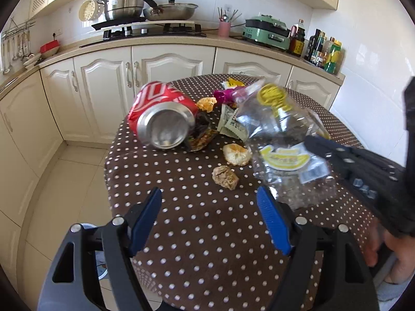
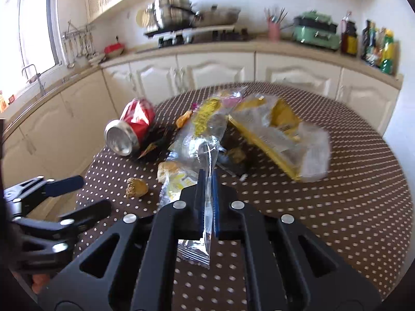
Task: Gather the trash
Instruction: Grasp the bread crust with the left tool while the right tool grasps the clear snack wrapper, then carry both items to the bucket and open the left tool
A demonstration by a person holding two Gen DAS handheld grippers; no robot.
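pinching a clear plastic wrapper (image 2: 206,155) with yellow print, the right gripper (image 2: 207,194) has its blue pads pressed together on the film; a crimped end of it sticks out behind the pads toward the camera. the wrapper rises from the pads and looks lifted off the table (image 2: 337,207), which carries a brown cloth with white dots. in the left wrist view the same wrapper (image 1: 280,134) hangs blurred in front of the right gripper (image 1: 319,145), which comes in from the right edge.

left gripper (image 1: 210,220) is spread wide, nothing between its blue fingers (image 1: 145,220), hovering over the near part of the table (image 1: 207,259). in the right wrist view it shows at the lower left (image 2: 70,197), also spread.

remaining trash sits in a cluster mid-table: a dented red can (image 1: 160,119) on its side with its silver base toward the camera, a dark snack wrapper (image 1: 201,134) just beside it, two pieces of orange peel (image 1: 237,154) (image 1: 206,103), a brown crumpled lump (image 1: 225,177) nearest the left gripper, a purple wrapper (image 1: 221,96), and a greenish paper packet (image 1: 229,124). a second, larger yellow and clear bag (image 2: 280,137) lies to the right of the held wrapper, blurred.

background: cream cabinets (image 1: 103,83), pots on a stove (image 1: 145,10).
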